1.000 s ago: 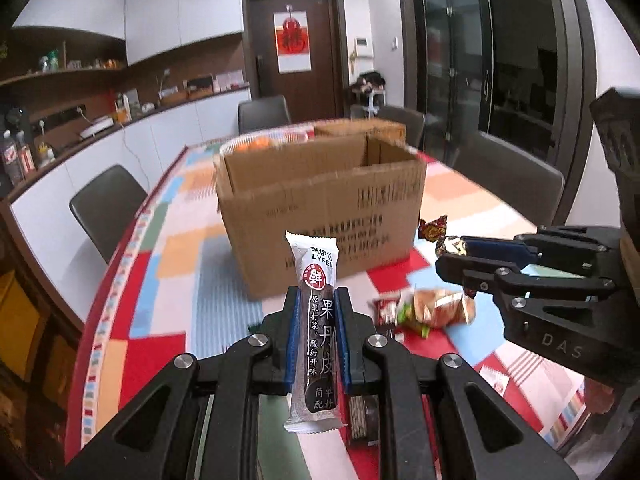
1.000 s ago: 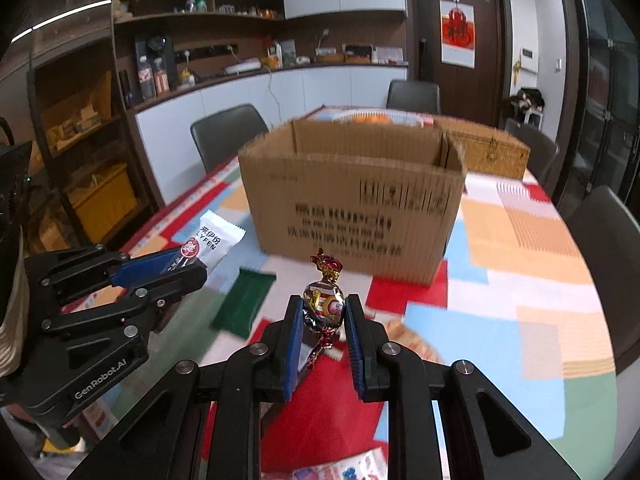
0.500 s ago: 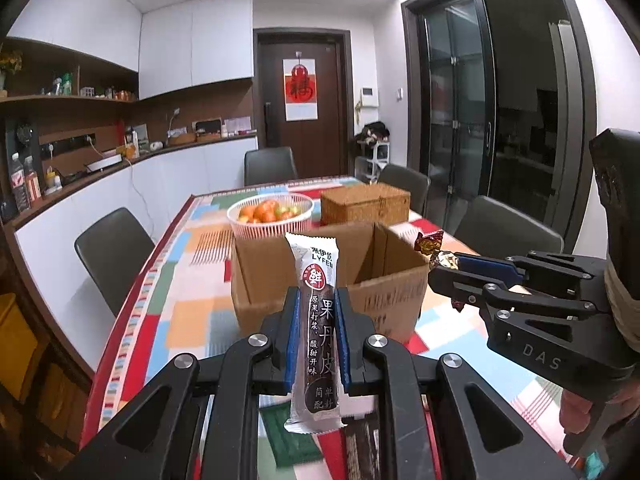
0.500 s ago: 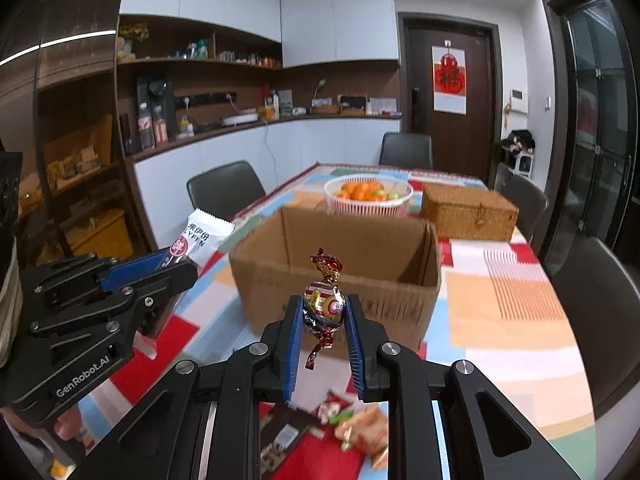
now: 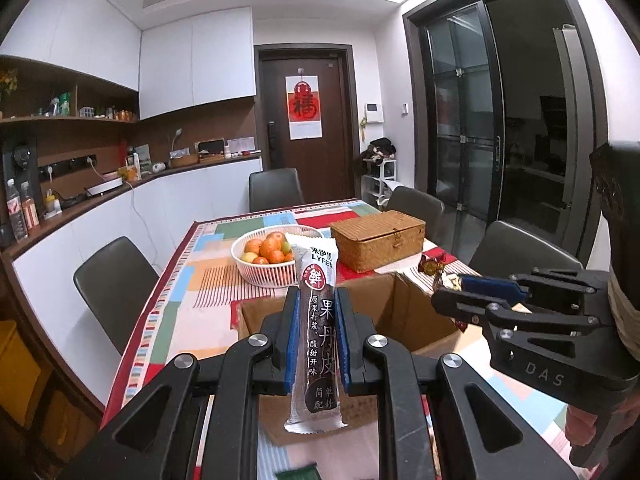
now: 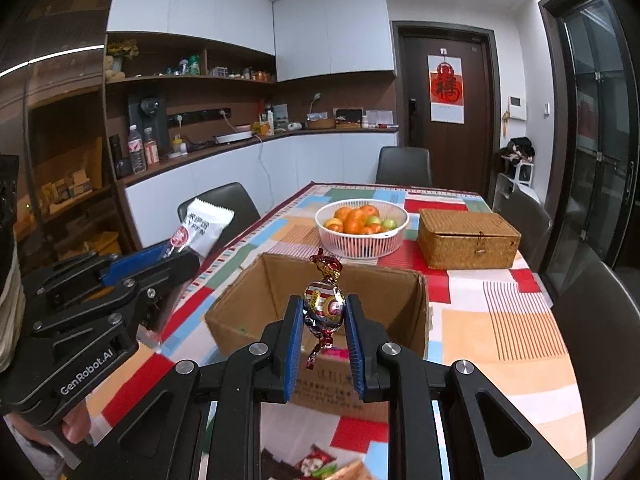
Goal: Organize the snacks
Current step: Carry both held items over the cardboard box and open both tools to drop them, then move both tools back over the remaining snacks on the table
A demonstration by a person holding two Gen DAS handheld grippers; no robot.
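Left wrist view: left tongs [image 5: 317,336] clenched on upright fruit-leather bar [image 5: 318,320], held above near edge of open cardboard box [image 5: 404,308]. Right wrist view: right tongs [image 6: 324,344] clenched on foil-wrapped candy [image 6: 324,304], over same box [image 6: 256,304]. Beyond box on patchwork surface [image 6: 500,344]: white fruit basket [image 6: 362,236], wicker case [image 6: 468,238]. More wrappers low in frame [image 6: 316,464].

White fruit basket [image 6: 362,236] beside closed wicker box [image 6: 468,238] on patchwork tablecloth [image 6: 500,312].
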